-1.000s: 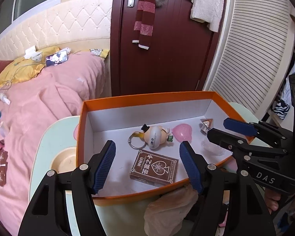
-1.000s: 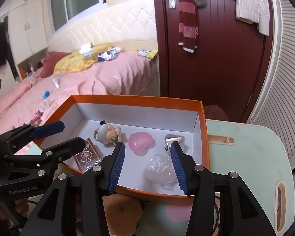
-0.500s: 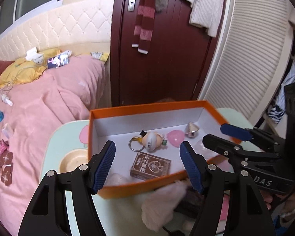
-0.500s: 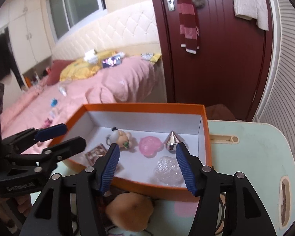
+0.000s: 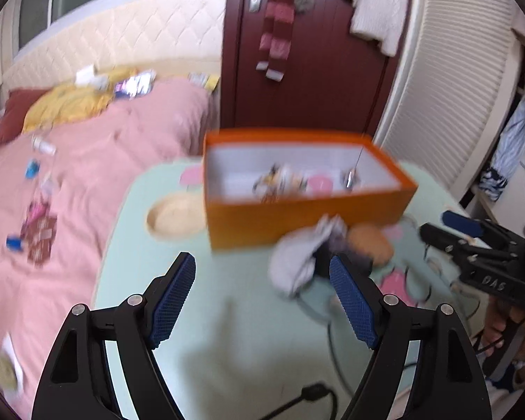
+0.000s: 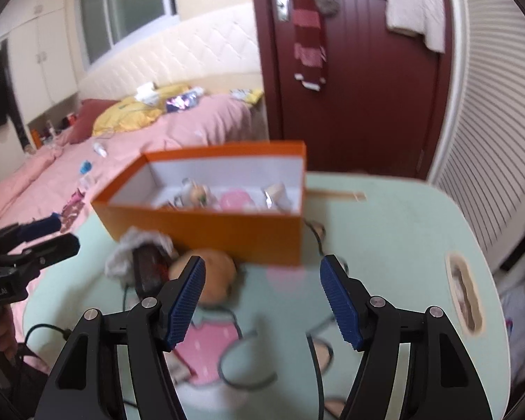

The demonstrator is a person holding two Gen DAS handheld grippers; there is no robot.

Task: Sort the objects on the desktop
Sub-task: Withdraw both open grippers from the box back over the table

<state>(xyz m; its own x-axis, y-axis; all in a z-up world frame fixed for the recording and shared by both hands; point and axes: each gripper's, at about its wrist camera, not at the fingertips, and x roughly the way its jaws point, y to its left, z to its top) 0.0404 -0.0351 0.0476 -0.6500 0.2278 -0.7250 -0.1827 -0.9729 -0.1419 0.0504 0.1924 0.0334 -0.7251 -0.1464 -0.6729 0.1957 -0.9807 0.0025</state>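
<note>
An orange box point(image 5: 297, 217) point(image 6: 206, 225) stands on the pale green table point(image 5: 227, 332) and holds a small doll keychain point(image 6: 196, 194), a pink heart point(image 6: 236, 198) and a silver top point(image 6: 274, 192). In front of it lie a grey crumpled bag point(image 5: 301, 259) point(image 6: 129, 250), a dark object point(image 6: 150, 269) and a brown plush point(image 5: 369, 245) point(image 6: 210, 276). My left gripper point(image 5: 262, 304) is open and empty, back from the box. My right gripper point(image 6: 262, 301) is open and empty, just behind the plush.
A black cable point(image 6: 248, 367) loops over the table in front of both grippers. A round wooden dish point(image 5: 173, 217) sits left of the box. A pink bed point(image 5: 70, 182) lies left of the table, a dark red door point(image 6: 360, 70) behind it.
Both grippers have pulled back and up, away from the box. The box now looks smaller and farther off, and the items in front of it have come into view. Both stay open.
</note>
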